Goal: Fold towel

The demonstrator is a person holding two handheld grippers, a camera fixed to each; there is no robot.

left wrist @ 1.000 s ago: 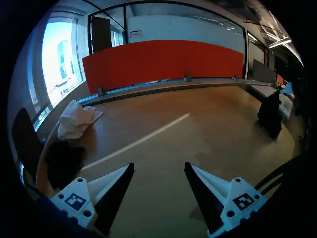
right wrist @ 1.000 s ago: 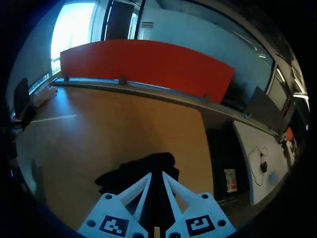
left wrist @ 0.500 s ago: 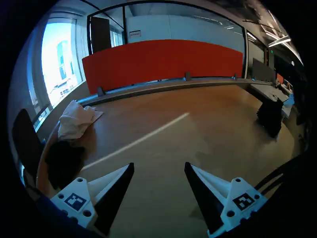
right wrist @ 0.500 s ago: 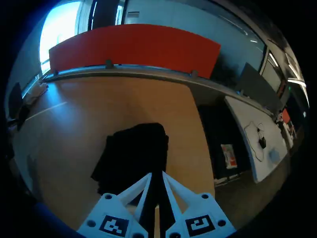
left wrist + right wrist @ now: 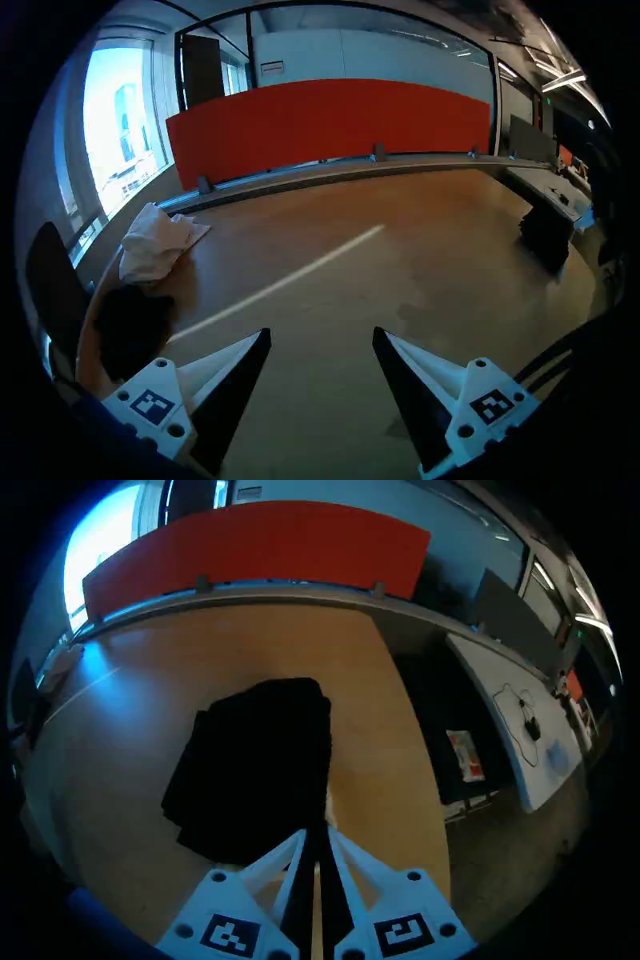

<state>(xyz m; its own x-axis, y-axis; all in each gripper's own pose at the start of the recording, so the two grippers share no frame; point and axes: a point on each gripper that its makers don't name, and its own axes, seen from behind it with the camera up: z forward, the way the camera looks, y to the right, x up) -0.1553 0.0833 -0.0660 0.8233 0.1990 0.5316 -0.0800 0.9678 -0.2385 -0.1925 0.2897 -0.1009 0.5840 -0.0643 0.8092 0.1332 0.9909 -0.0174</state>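
1. Two risks: left gripper (image 5: pixel 320 336) spread wide, empty, well apart from black towel (image 5: pixel 548 238), so no second hold for a fold
2. Right gripper (image 5: pixel 318 836) squeezed narrow at towel's near edge; cannot tell whether hem is pinched; one-sided pull could drag the folded layers askew or off the wooden table (image 5: pixel 344 272)
3. Around: dark heap (image 5: pixel 128 332), white crumpled cloth (image 5: pixel 156 244), red partition (image 5: pixel 336 120); nothing between grippers and towel

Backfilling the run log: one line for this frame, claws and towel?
left claw: open, over table | right claw: shut on black towel | white cloth: crumpled near table edge
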